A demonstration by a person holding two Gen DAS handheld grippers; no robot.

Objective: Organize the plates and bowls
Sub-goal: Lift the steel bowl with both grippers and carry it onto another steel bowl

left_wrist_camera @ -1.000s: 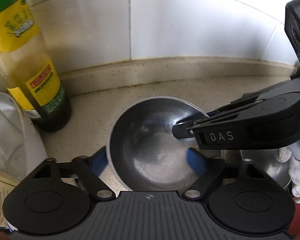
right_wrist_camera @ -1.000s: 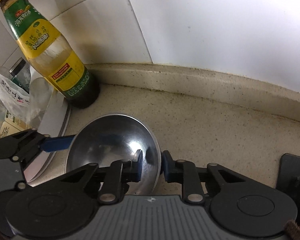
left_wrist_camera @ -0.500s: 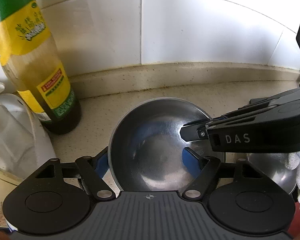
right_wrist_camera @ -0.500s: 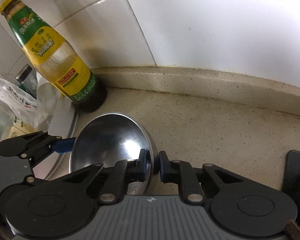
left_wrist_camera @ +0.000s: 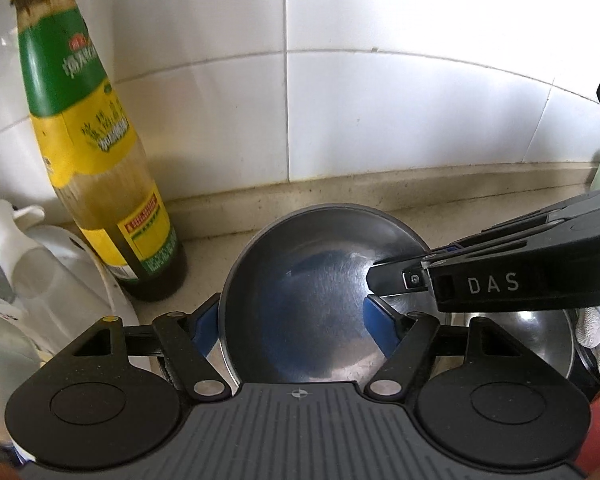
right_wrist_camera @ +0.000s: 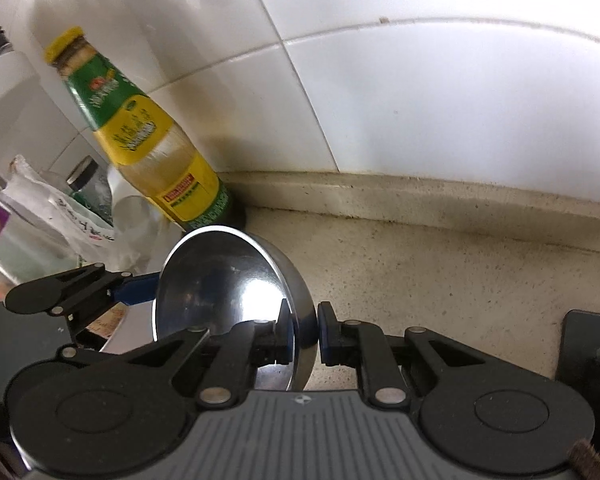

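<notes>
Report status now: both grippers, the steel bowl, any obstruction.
Right gripper shut on steel bowl rim. Left gripper closing, fingers astride the bowl's near side. Sauce bottle stands close on the bowl's left.

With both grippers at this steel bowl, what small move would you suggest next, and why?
I'd probably let the left gripper finish closing on the steel bowl's left wall before carrying: its jaws are closing around that wall, while the right gripper pinches the opposite rim.
</notes>
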